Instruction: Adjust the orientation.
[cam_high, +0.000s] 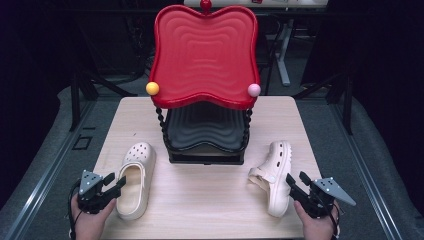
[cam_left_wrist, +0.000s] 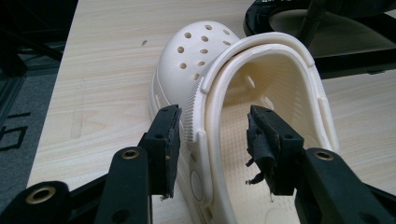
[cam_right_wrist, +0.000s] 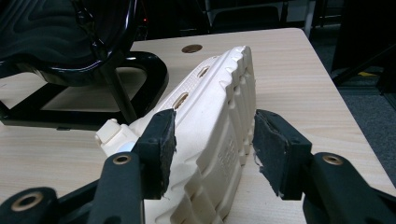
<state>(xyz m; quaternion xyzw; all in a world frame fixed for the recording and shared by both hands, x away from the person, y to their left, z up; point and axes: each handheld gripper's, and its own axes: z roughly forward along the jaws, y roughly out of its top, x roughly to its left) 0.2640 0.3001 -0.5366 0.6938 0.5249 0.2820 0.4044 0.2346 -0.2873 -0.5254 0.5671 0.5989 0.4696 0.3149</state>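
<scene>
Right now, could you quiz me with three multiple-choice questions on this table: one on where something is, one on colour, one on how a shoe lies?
1. Where is the stand?
A. between the shoes
B. left of both
C. on the floor

2. What colour is its top tray?
A. blue
B. red
C. green

3. How does the right shoe lie?
A. upright
B. on its side
C. on the stand

Answers: 1 A, a shoe lies on each side of it. 2 B, the top tray is bright red. 3 B, its ridged sole faces sideways between the right hand-held gripper jaws.
</scene>
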